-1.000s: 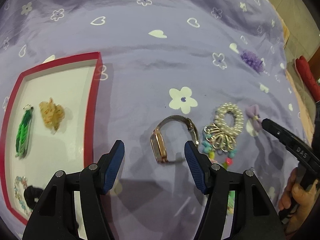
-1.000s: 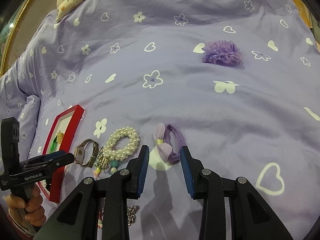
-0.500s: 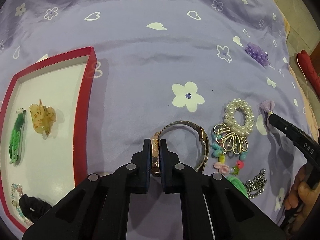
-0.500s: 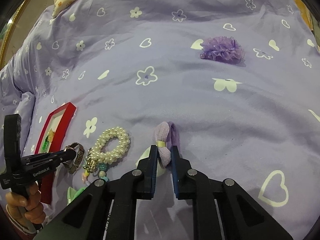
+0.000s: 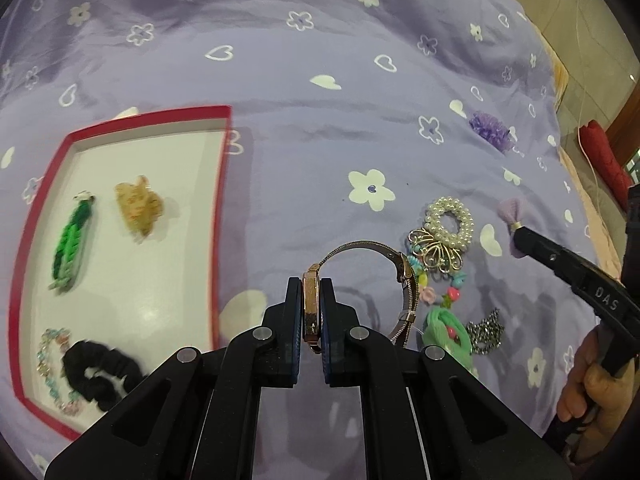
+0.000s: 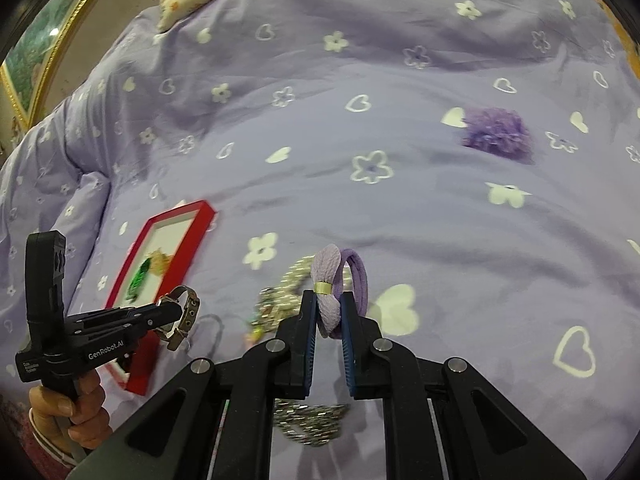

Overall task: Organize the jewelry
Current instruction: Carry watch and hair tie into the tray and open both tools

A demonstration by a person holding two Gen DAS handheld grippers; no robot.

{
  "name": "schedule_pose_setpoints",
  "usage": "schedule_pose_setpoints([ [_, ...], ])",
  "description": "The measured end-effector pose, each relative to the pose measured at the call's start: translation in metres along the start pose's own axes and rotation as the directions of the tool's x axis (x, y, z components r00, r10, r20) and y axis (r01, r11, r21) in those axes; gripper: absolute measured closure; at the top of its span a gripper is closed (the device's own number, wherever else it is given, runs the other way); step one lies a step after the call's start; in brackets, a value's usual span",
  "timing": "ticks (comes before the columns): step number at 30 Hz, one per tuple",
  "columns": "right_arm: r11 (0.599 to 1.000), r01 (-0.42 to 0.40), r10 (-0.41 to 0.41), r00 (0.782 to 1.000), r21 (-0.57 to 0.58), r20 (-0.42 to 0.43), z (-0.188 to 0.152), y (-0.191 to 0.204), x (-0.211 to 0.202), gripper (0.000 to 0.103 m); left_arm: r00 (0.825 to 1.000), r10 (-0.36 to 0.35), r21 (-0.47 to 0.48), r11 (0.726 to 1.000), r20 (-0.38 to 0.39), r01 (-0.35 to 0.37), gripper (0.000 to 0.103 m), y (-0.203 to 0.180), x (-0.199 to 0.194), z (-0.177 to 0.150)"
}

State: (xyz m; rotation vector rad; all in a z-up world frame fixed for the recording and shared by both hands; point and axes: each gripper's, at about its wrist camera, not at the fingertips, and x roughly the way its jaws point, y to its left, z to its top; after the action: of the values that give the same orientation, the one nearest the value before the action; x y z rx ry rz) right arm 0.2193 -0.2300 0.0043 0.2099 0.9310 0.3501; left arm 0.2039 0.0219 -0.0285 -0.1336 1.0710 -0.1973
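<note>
My left gripper (image 5: 310,284) is shut on a rose-gold wristwatch (image 5: 310,308) and holds it lifted above the purple bedspread; its mesh strap loops out to the right. It also shows in the right wrist view (image 6: 182,312). My right gripper (image 6: 328,296) is shut on a lilac bow hair tie (image 6: 332,292), also lifted. A red-rimmed white tray (image 5: 222,184) lies at left, holding a green hair clip (image 5: 72,244), an amber claw clip (image 5: 138,208), a bead bracelet (image 5: 48,360) and a black scrunchie (image 5: 96,372).
On the bedspread to the right lie a pearl scrunchie (image 5: 448,220), a gold butterfly clip (image 5: 438,254), a colourful bead string (image 5: 436,292), a green hair tie (image 5: 446,332) and a metal chain (image 5: 486,332). A purple ruffled flower (image 6: 498,132) lies farther off.
Both grippers closed, the left on the watch and the right on the lilac bow tie, then lifted them off the bedspread. The left one has shifted towards the tray.
</note>
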Motion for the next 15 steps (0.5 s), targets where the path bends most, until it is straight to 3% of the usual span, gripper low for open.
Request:
schedule_pose_setpoints([
  [15, 0.992, -0.090, 0.086, 0.995, -0.086, -0.047, -0.012, 0.067, 0.013, 0.092, 0.998, 0.031, -0.081, 0.996, 0.054, -0.026, 0.096, 0.047, -0.039, -0.021],
])
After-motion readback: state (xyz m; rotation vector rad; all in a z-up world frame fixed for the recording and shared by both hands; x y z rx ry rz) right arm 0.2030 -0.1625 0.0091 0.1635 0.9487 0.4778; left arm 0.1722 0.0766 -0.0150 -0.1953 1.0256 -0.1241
